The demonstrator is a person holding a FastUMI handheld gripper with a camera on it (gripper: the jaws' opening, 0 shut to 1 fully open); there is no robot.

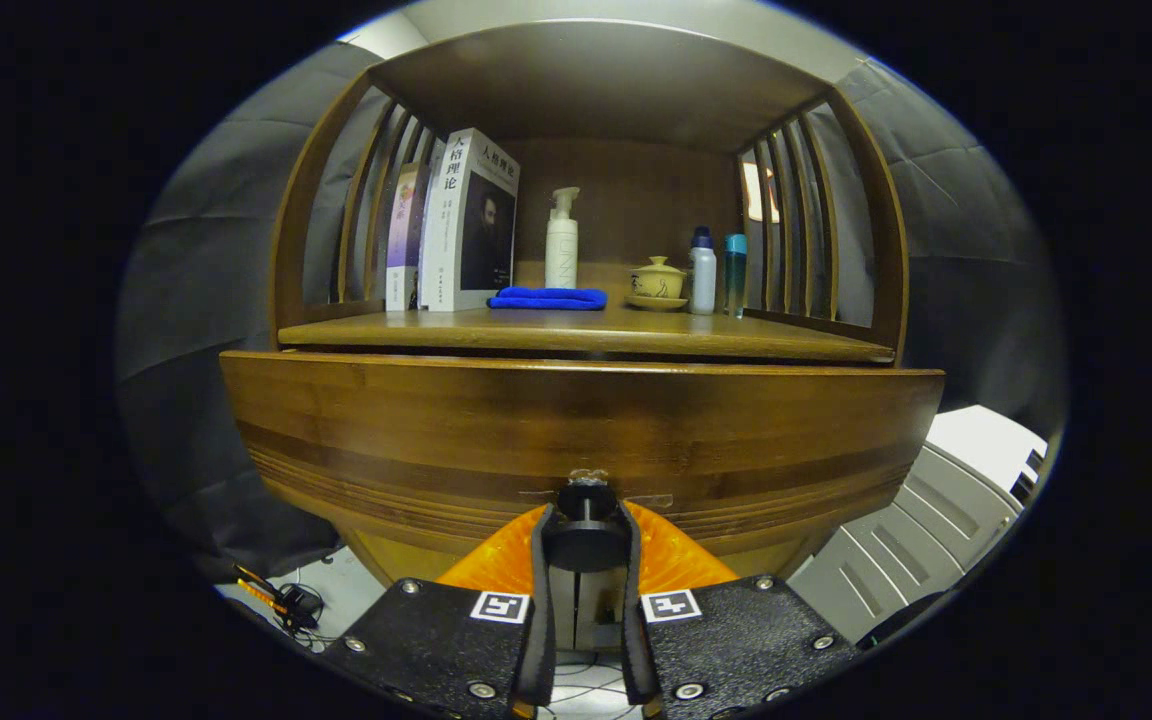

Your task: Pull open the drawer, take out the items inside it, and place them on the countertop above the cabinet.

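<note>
- We see the drawer (576,430) front filling the space just ahead of us, pulled a little out from under the countertop (576,335).
- Its black knob (586,540) sits between our fingers.
- Our gripper (586,545) is clamped on that knob, both fingers pressing its sides.
- On the countertop above stand books (466,220), a folded blue cloth (548,298), a white pump bottle (562,240), a small lidded cup (658,280) and two bottles (718,270).
</note>
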